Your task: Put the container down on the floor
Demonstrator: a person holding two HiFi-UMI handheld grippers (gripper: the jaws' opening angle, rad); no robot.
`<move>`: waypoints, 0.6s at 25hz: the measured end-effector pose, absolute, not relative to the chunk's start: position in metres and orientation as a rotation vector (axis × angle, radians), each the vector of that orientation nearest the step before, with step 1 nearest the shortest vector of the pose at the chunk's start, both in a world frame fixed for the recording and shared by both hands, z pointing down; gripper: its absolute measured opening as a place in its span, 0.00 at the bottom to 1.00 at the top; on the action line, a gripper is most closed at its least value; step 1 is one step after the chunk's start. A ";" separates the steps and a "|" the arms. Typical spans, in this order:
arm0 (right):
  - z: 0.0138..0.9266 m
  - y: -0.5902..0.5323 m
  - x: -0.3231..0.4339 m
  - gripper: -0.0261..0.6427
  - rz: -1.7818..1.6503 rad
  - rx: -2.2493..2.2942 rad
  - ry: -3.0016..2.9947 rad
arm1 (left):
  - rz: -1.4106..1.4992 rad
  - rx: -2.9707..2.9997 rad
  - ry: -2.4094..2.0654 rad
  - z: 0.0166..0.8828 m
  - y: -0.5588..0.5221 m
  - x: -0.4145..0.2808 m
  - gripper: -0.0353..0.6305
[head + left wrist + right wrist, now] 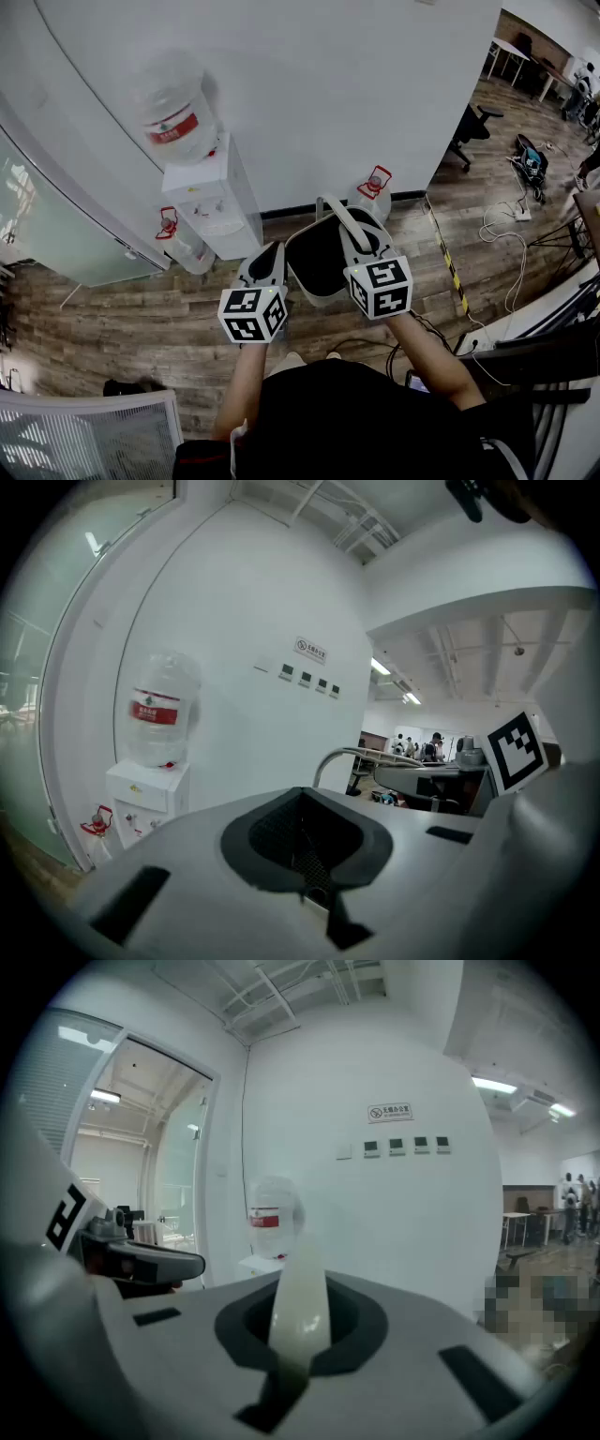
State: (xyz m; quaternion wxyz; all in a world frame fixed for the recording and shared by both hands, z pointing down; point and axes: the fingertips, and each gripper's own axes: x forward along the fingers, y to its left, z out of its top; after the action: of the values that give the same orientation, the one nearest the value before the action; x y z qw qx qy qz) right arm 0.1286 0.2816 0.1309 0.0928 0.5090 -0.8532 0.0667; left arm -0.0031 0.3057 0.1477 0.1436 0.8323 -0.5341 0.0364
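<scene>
- Right gripper [359,242]: my jaws are clenched on the container's white handle [298,1312].
- Left gripper [270,258]: jaws closed on nothing, just beside the container [317,267].
- Container hangs above the floor [141,319], in front of the water dispenser [211,192]. By my read, lowering and release are both still to do.
- Spare bottles [373,187] flank the dispenser. Spot under the container is hidden.

Left gripper [275,249] beside right gripper [359,240] (both jaws together, right's on handle [298,1309])
</scene>
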 end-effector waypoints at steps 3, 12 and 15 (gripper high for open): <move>0.129 0.284 0.129 0.08 0.195 1.522 -2.535 | 0.101 2.400 -1.545 0.147 0.308 -0.002 0.07; 0.127 0.281 0.137 0.08 0.239 1.543 -2.563 | 0.105 2.397 -1.547 0.147 0.310 0.005 0.07; 0.128 0.282 0.138 0.08 0.234 1.531 -2.569 | 0.100 2.394 -1.556 0.146 0.314 0.005 0.07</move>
State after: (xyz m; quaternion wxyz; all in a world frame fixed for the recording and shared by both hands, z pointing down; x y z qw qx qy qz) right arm 0.1381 0.2822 0.1275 0.0709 0.5091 -0.8543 0.0778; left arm 0.0050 0.3137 0.1461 0.1419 0.8295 -0.5391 0.0345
